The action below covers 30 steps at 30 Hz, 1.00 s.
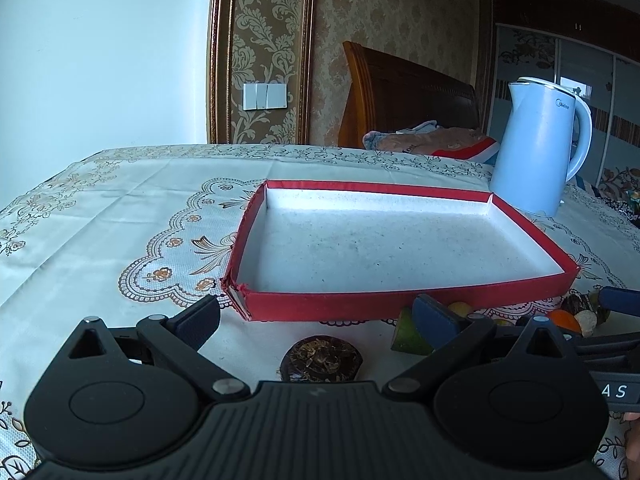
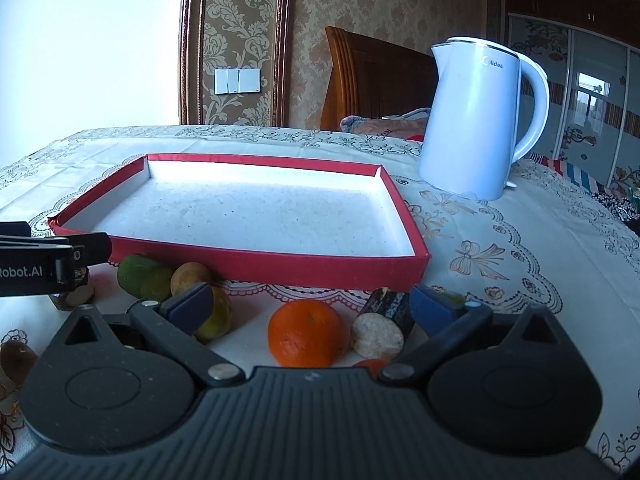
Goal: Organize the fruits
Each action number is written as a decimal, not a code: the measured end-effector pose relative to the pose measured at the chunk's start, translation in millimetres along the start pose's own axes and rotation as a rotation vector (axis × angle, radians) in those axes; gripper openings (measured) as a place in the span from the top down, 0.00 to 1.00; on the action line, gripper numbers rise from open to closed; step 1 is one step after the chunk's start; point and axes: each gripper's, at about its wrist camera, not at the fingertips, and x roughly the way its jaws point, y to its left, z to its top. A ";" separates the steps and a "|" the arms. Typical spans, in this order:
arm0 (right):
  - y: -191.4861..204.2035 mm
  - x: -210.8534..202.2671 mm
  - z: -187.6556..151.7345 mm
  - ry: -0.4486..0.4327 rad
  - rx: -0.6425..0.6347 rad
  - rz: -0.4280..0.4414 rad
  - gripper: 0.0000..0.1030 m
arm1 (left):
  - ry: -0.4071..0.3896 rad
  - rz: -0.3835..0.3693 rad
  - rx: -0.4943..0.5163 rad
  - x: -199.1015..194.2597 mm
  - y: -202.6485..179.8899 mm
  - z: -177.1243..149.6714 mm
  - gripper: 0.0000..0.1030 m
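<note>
A shallow red tray [image 1: 304,306] [image 2: 280,266] with a white floor lies empty in the middle of the table. In the left wrist view my left gripper [image 1: 316,318] stands open over a dark round fruit [image 1: 322,360], with a green fruit [image 1: 408,332] behind its right finger. In the right wrist view my right gripper [image 2: 312,306] is open around an orange [image 2: 306,332]. A cut sugarcane piece [image 2: 382,324] lies by its right finger. Green and yellow fruits [image 2: 144,276] sit to the left, in front of the tray. My left gripper [image 2: 90,248] pokes in from the left edge.
A white electric kettle [image 1: 540,148] [image 2: 478,120] stands right of the tray's far corner. The table wears a cream embroidered cloth [image 1: 120,200]. A brown fruit [image 2: 16,356] sits at the far left edge. A wooden headboard and bedding lie beyond the table.
</note>
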 end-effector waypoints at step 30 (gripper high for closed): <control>-6.9 2.9 0.1 0.018 0.042 0.011 0.00 | 0.048 0.013 0.025 -57.6 20.5 -23.5 0.00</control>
